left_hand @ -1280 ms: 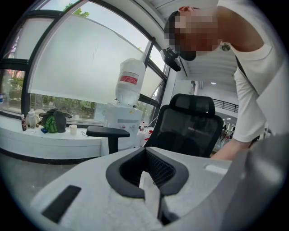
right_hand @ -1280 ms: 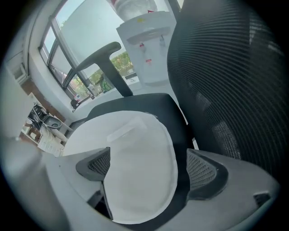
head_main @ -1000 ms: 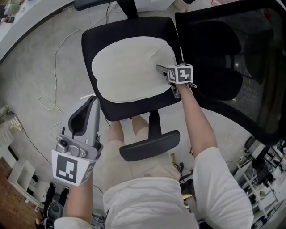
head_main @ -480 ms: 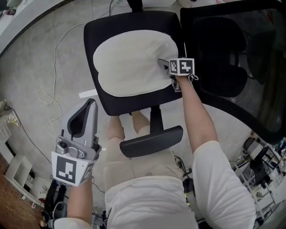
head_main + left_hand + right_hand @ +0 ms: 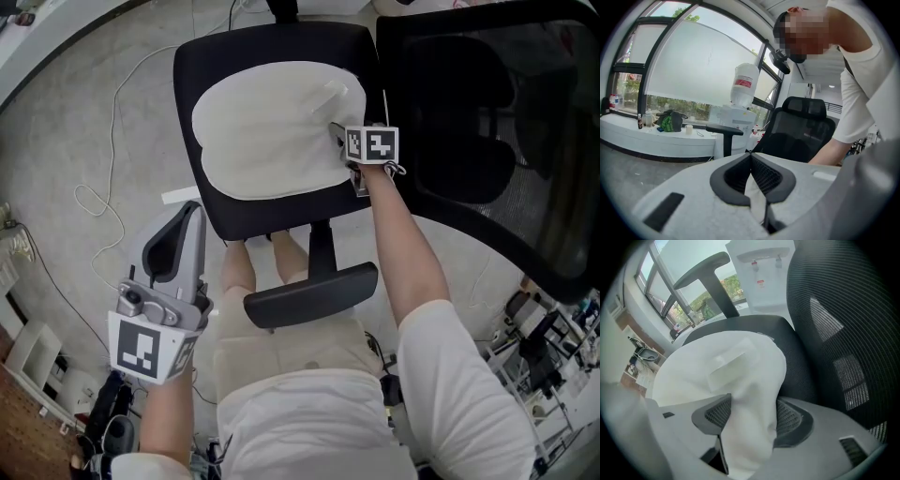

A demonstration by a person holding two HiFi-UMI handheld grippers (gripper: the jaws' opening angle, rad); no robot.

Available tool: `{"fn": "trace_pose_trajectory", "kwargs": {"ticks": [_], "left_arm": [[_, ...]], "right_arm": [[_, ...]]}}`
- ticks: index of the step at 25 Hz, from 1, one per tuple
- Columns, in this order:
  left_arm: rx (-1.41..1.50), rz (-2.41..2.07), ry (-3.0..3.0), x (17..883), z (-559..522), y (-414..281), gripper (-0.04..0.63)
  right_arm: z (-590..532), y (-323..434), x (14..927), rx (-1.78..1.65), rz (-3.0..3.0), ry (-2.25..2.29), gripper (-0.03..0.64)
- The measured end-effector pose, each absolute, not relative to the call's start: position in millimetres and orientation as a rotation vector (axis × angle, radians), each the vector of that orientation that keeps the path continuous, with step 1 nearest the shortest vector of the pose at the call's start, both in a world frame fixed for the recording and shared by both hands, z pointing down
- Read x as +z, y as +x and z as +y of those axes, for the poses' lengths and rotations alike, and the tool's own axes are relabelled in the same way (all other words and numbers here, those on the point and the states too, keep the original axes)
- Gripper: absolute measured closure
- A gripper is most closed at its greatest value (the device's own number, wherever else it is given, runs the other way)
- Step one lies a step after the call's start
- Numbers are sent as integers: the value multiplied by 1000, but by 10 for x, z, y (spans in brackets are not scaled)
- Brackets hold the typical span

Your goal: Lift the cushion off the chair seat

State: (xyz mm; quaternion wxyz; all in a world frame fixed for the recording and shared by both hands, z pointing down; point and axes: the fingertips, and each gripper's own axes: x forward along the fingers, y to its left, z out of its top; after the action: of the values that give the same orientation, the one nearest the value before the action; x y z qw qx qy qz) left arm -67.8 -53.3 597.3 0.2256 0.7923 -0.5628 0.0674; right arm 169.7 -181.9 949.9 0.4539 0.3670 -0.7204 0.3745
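Note:
A cream cushion (image 5: 267,127) lies on the black chair seat (image 5: 192,84). My right gripper (image 5: 339,139) points steeply down at the cushion's right edge, next to the backrest. In the right gripper view its jaws are closing and a bunched fold of the cushion (image 5: 750,394) fills the gap, touching both pads (image 5: 719,413). My left gripper (image 5: 192,214) hangs low at the left, in front of the seat and apart from it. Its jaws meet at the tips (image 5: 751,157) with nothing in them.
The black mesh backrest (image 5: 487,122) stands close to the right of my right gripper. One armrest (image 5: 309,295) sits in front of the seat, another (image 5: 701,266) at its far side. A white cable (image 5: 112,122) runs over the floor on the left. A water dispenser (image 5: 743,93) stands beyond.
My right gripper's jaws have come together around the cushion's right edge, and the fabric there has bunched up. My left gripper has shifted slightly and stays shut.

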Motion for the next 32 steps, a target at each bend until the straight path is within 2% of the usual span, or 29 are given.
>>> {"fn": "trace_pose_trajectory", "kwargs": {"ticks": [4,7,17,32], "left_arm": [[187,-1529,2203,5953,-532,-601,578],[197,-1518,2223,5895,-526,-598,578],[200,-1487,2268,5755,-476,-639,578],[127,-1538,2350,4973,-378,-958,578]], "right_arm": [[-1775,1681,9453,852,-1770,916,412],[-1732,1737,9394,796,-1760,911,535],[-1536,1705,9150,985,-1792,964,574],[-1284,1490,7863,1100,-1925,1052,586]]}}
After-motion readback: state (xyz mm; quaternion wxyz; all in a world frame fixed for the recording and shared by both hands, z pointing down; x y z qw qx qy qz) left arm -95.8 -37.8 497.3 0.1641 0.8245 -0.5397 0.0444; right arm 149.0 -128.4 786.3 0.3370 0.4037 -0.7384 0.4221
